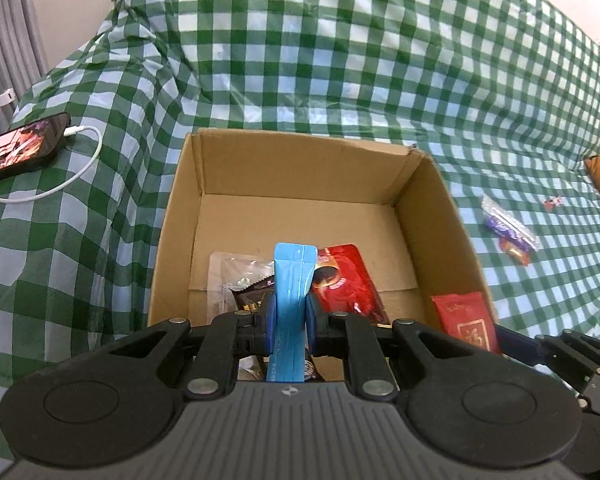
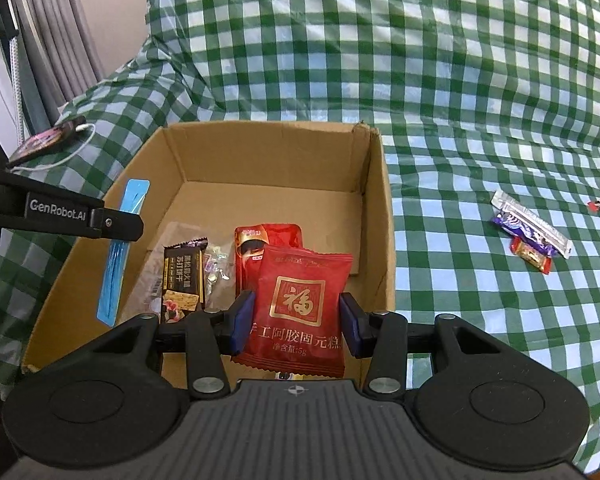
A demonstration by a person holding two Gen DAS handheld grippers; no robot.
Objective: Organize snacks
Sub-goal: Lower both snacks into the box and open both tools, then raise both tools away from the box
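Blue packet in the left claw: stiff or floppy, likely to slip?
The blue packet probably has some stiffness: it stands straight above the left claw, no droop. Its glossy film may be slippery. It looks thin and flat, so likely light, and should drop easily into the cardboard box.

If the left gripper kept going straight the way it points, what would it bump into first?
Probably the snacks already in the cardboard box: the left gripper, clamped on a blue packet, aims at the red pouch and dark wrapper. Depth is unclear.
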